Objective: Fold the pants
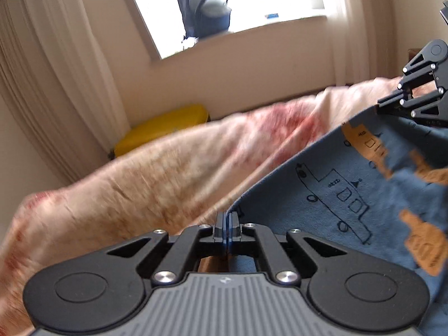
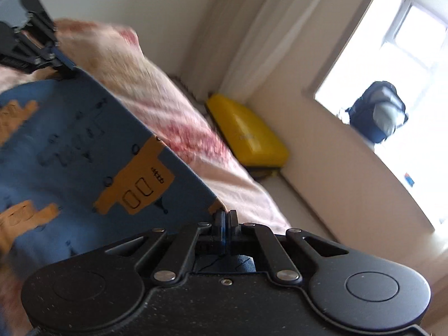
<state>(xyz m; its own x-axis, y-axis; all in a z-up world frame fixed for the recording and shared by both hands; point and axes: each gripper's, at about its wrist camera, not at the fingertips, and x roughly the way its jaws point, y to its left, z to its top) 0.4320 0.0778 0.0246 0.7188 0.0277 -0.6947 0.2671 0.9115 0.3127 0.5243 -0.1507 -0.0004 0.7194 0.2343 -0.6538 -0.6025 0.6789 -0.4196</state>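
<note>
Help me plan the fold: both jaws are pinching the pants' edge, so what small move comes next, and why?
Probably carry that edge forward together and lay it over the rest of the pants. The left gripper and right gripper each clamp a corner, the edge between them looks taut and lifted off the blanket, so the fabric seems ready to fold over.

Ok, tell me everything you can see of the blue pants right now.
The blue pants look like soft, fleecy cloth, printed with mustard-orange vehicle patches and thin black line drawings. One straight edge is stretched taut between the two grippers: the left gripper is shut on one corner and the right gripper is shut on the other. That edge is lifted, with the rest hanging below, over the pink and cream bedspread. Waistband, legs and cuffs cannot be told apart here.
</note>
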